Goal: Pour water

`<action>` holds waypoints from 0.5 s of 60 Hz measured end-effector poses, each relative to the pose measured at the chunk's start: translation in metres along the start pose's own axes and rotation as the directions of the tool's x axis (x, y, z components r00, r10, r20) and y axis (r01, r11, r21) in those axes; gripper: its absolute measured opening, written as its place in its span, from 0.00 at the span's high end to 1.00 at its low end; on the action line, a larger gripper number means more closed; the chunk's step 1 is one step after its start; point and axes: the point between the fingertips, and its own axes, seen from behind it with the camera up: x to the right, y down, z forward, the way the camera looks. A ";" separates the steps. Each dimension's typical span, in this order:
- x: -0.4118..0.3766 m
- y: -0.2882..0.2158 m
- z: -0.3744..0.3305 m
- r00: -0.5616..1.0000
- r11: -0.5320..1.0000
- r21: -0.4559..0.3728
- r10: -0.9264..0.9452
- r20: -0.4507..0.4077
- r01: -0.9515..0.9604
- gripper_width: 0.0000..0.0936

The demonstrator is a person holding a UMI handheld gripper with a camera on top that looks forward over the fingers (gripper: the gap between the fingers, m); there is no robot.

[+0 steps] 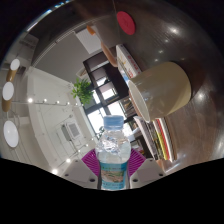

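**Water bottle pinched in my jaws, view tipped over a room**

I am looking forward along my gripper [113, 166]. A clear plastic water bottle [113, 150] stands upright between my two fingers, right in the middle of what I see. It has a pale blue cap, a ridged see-through body, and a label with light blue and orange near its lower part. The purple pads [92, 160] on the inner faces of my fingers show at either side of the bottle, and both appear pressed against its sides, so my jaws are closed on the bottle and holding it.

The rest of the scene appears rotated, as though I am held at a strong tilt. Beyond the bottle and to its right sits a large cream-coloured cylinder [163, 88], smooth and plain; I cannot tell what it is. Above that is a dark surface with a round red disc [125, 21] on it. Behind the bottle, farther off, a green leafy plant [83, 90] stands near dark-framed windows [105, 80] with bright daylight coming through them. To the left runs a pale, light-coloured surface [40, 100], and along its far left side are a few round white shapes [9, 90], too small to identify. I cannot make out a desk beneath the bottle, nor any cup or glass to pour into.
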 end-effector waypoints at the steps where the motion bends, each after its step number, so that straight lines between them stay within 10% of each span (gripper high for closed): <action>1: -0.001 -0.003 0.000 1.000 1.000 0.010 0.026 0.004 -0.026 0.66; 30: 0.003 -0.024 -0.009 0.945 0.943 0.058 0.327 0.028 -0.328 0.66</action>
